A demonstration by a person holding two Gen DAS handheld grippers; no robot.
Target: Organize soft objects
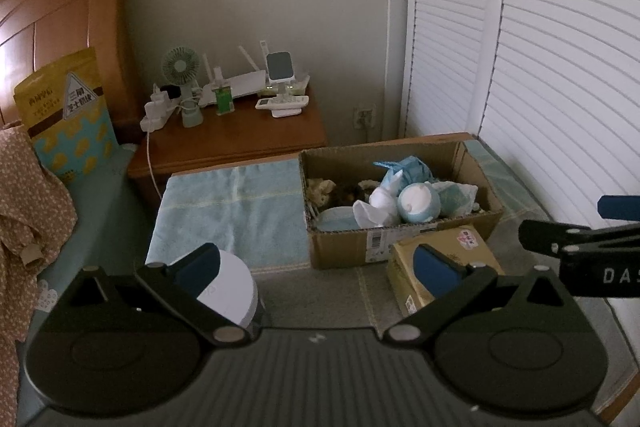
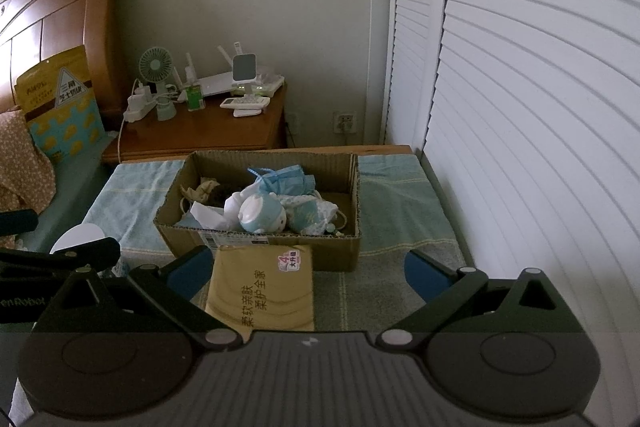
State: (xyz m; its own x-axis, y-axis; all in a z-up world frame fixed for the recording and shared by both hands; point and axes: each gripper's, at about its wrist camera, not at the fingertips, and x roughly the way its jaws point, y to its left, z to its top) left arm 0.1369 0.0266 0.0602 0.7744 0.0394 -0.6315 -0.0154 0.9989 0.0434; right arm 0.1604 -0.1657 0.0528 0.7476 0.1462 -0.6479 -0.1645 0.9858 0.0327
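A cardboard box (image 1: 468, 231) (image 2: 180, 227) stands on a light blue towel (image 1: 228, 211) (image 2: 132, 203) on the bed. It holds several soft things: a blue-and-white plush toy (image 1: 418, 203) (image 2: 260, 213), a light blue cloth bundle (image 1: 408, 167) (image 2: 288, 183) and a beige plush (image 1: 320, 189) (image 2: 202, 191). A yellow tissue pack (image 1: 452, 251) (image 2: 260, 291) lies in front of the box. A white round thing (image 1: 236, 287) (image 2: 82, 235) sits at the left. My left gripper (image 1: 316, 267) is open and empty, near the bed's front. My right gripper (image 2: 308, 273) is open and empty, above the tissue pack.
A wooden nightstand (image 1: 256, 135) (image 2: 208, 131) behind the box carries a fan, a router and chargers. A yellow snack bag (image 1: 64, 111) (image 2: 60, 99) leans on the headboard. A pink patterned garment (image 1: 24, 203) lies at the left. White louvered doors (image 2: 520, 107) close the right side.
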